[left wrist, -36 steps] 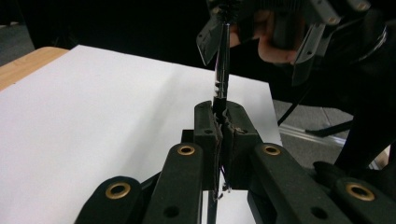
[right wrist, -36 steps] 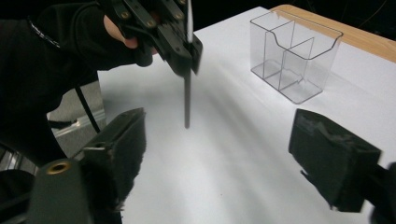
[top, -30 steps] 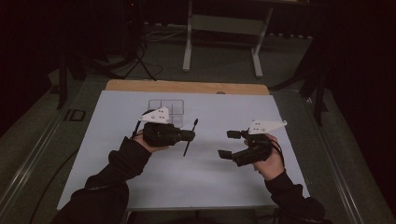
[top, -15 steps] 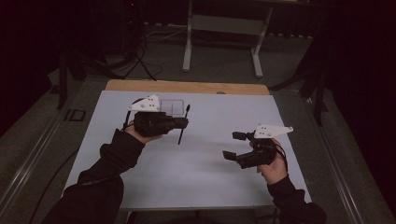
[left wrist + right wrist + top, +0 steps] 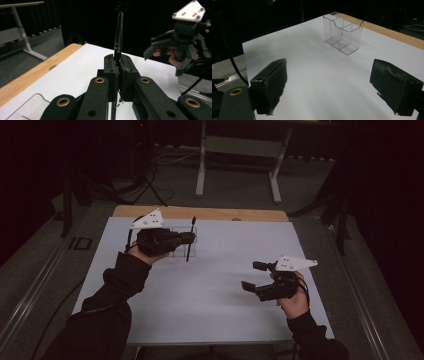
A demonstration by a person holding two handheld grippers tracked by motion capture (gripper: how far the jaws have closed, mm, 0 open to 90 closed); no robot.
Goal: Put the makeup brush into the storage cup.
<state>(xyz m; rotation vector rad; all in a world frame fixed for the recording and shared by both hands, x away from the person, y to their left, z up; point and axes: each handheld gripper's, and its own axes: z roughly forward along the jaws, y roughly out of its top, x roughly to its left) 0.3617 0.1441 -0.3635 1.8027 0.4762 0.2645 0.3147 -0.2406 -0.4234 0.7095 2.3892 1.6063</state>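
The left hand-held gripper (image 5: 189,238) pinches a black brush (image 5: 190,239) above the clear organizer (image 5: 342,33); the right hand-held gripper (image 5: 253,276) is spread, near right.

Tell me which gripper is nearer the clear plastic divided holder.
Left. The left gripper holds a thin black brush right above the clear plastic divided holder at the table's far side. The right gripper hangs open well off, toward the near right.

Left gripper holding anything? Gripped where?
Yes: the left gripper is shut on a thin black brush, gripped partway along its handle. The right gripper is open, empty.
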